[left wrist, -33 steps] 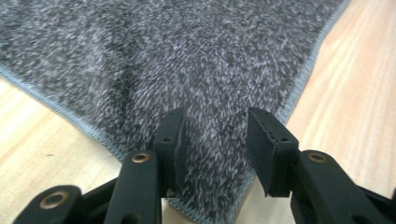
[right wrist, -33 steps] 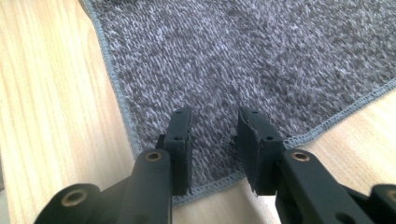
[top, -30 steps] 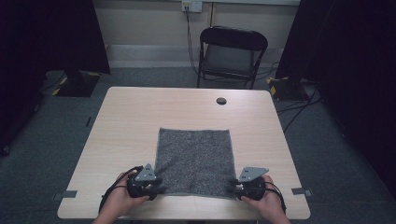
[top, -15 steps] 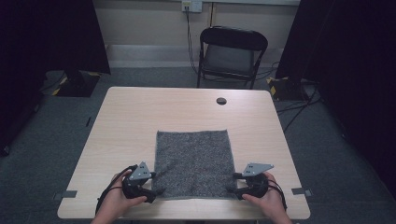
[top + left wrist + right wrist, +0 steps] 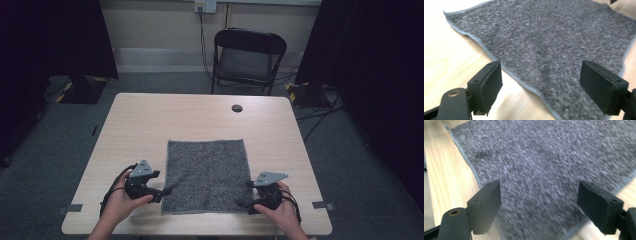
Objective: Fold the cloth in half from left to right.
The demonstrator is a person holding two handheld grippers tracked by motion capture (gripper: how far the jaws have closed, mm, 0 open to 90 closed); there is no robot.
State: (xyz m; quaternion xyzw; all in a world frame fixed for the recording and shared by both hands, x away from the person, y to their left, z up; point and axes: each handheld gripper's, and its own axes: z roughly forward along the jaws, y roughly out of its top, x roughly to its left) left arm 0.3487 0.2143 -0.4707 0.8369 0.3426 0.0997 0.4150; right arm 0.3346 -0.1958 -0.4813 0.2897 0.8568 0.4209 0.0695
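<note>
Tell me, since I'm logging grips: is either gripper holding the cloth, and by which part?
Neither. The left gripper and right gripper have just been opening beside the cloth, nothing between the jaws.

A: What's behind the surface (image 5: 150, 125)?

B: A black folding chair (image 5: 248, 59), pushed near the far edge, and behind it a pale wall (image 5: 155, 25) with a socket (image 5: 205, 6) and a cable (image 5: 202, 40) hanging down from it.

A: And the floor?

B: Grey carpet (image 5: 45, 150) all round. Black curtains (image 5: 55, 35) close off both sides (the right one is very dark). Cables (image 5: 320, 112) trail across the carpet at the right, with yellow-black tape (image 5: 291, 95) near them.

A: The surface itself?

B: Light wood grain, with a small dark round hole (image 5: 237, 108) near its far edge. Dim, even light.
</note>
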